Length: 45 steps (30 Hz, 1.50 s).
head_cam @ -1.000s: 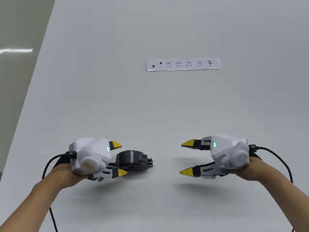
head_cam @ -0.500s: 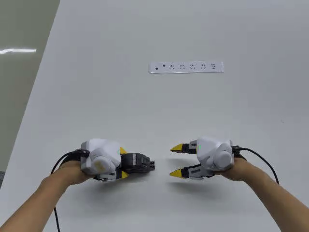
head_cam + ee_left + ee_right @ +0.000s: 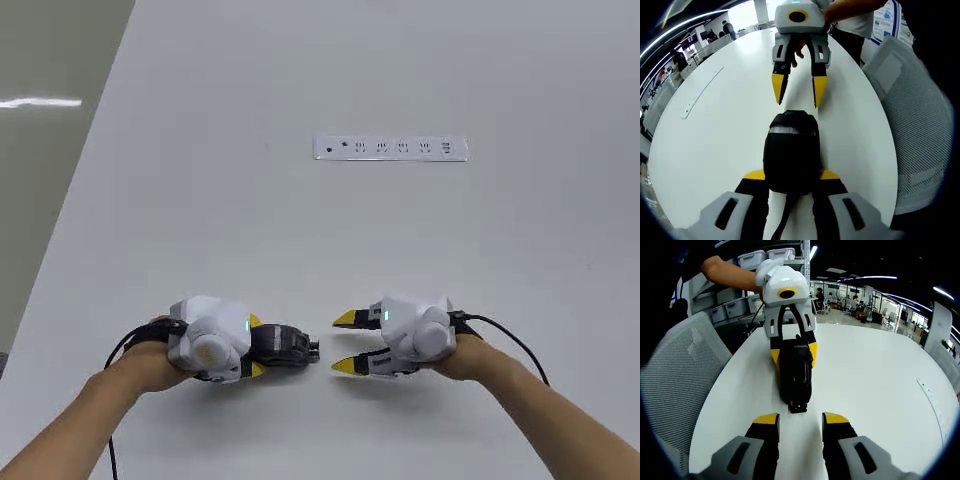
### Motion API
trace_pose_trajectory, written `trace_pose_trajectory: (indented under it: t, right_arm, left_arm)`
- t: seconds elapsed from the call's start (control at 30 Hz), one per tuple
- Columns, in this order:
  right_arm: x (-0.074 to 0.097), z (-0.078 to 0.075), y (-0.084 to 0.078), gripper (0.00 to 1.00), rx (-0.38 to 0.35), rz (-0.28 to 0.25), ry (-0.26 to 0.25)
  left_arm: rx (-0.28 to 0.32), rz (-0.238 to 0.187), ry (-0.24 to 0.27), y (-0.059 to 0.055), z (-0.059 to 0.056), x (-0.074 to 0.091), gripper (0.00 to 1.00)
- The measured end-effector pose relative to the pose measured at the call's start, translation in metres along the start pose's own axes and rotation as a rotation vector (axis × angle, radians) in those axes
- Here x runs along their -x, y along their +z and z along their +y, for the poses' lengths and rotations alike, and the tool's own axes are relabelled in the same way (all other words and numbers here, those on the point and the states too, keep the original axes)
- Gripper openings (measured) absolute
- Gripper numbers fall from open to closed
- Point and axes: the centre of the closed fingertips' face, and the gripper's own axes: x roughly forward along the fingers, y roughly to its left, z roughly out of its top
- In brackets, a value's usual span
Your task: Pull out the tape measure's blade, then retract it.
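Right claw [image 3: 800,421]: yellow-tipped jaws standing apart, nothing between them, aimed straight at the case.
Tape measure [image 3: 796,371]: black case lying on the white worktop [image 3: 880,375], hook end [image 3: 798,407] just ahead of those jaws.
Left claw [image 3: 793,353]: facing in from opposite, clamped on the case's far end.
Chair [image 3: 675,385]: grey mesh, off to the left.

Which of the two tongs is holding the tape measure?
The left tongs: their jaws are shut on the black tape measure, while the right tongs stand open in front of it, touching nothing.
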Motion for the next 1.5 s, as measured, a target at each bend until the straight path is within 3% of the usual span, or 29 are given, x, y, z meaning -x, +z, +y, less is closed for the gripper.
trace_pose_trajectory:
  t: [0.43,0.7,1.13,1.5]
  right_arm:
    - [-0.021,0.004,-0.003,0.24,-0.002,0.021,0.053]
    - [-0.03,0.006,-0.003,0.19,-0.005,0.002,0.078]
    - [-0.031,0.004,0.0,0.13,-0.018,-0.027,0.065]
    - [-0.031,0.004,0.0,0.11,0.025,0.014,0.082]
  left_arm:
    - [0.013,-0.021,-0.006,0.0,-0.001,0.001,0.28]
    - [0.014,-0.043,-0.002,0.001,0.0,0.001,0.28]
    - [0.013,-0.057,0.002,0.002,0.0,0.002,0.28]
    - [0.017,-0.06,-0.001,0.002,0.0,0.001,0.28]
